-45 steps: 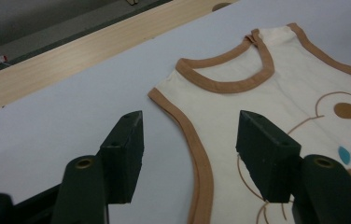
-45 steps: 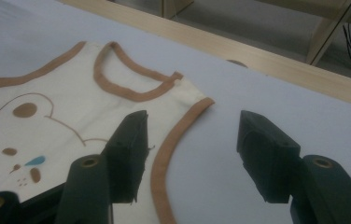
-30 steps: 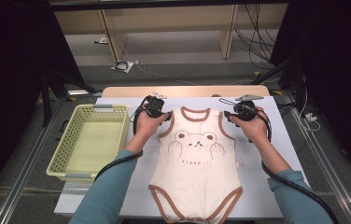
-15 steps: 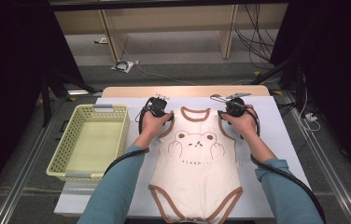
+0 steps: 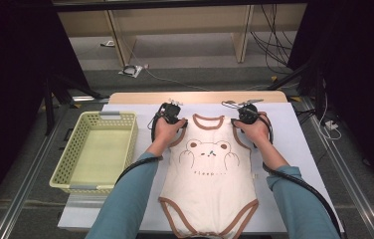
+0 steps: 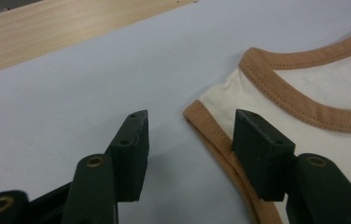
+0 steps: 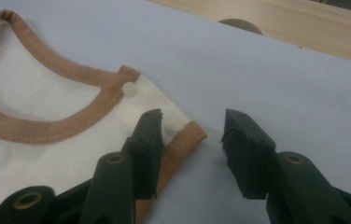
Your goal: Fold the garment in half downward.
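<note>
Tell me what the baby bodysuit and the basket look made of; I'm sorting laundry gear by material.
The baby bodysuit looks like soft matte cotton knit: cream cloth lying limp and flat, with brown stitched binding along the neck and shoulder edges. The basket looks like moulded plastic, pale yellow-green with a slight sheen: its walls are an even lattice of small holes and its rim is smooth. Neither can be told for certain from looks alone.

High view: fixed above the person's side, facing forward and down over the whole desk (image 5: 294,129) and the floor beyond. Left gripper view: very near, low over the desk, along its own jaws toward the left shoulder of the bodysuit (image 6: 304,126). Right gripper view: equally near, toward the other shoulder. Shared by all three: the brown-trimmed neckline (image 7: 47,128).
</note>
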`<state>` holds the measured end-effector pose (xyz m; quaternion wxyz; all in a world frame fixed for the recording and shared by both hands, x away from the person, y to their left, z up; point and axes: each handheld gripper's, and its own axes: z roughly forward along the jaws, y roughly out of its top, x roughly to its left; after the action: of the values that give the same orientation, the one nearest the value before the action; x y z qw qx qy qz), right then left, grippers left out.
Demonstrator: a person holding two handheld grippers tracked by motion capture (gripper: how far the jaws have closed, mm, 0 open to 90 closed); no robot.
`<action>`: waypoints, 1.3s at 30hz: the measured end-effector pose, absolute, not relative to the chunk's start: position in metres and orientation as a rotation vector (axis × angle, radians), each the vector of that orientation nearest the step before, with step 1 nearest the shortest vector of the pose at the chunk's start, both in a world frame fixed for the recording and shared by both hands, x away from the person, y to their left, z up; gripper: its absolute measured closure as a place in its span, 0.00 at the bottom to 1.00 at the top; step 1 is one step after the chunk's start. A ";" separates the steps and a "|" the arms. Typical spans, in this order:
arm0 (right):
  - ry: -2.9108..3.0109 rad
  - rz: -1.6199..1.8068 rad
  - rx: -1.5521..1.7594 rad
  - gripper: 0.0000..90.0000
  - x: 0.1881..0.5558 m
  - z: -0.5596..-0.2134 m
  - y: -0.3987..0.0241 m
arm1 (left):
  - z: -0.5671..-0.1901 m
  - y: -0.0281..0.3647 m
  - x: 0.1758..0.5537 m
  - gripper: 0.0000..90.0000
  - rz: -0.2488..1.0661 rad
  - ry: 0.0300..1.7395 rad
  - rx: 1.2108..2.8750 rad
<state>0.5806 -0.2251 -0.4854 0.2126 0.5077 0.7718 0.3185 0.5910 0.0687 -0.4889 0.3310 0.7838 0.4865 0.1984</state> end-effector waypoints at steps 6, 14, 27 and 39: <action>2.179 0.891 1.407 0.79 0.581 -0.486 -0.223 | -0.490 0.063 0.592 0.58 0.499 1.265 2.046; 2.169 0.933 1.458 0.93 0.581 -0.486 -0.221 | -0.489 0.060 0.590 0.79 0.473 1.248 2.047; 2.116 0.943 1.463 0.96 0.575 -0.486 -0.219 | -0.486 0.063 0.584 0.97 0.418 1.300 1.941; 2.052 1.014 1.408 0.96 0.564 -0.465 -0.216 | -0.460 0.071 0.574 0.97 0.410 1.271 1.868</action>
<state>0.5642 -0.2164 -0.4649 0.2251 0.5105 0.7441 0.3675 0.5743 0.0713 -0.4598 0.4100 0.7420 0.5048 0.1629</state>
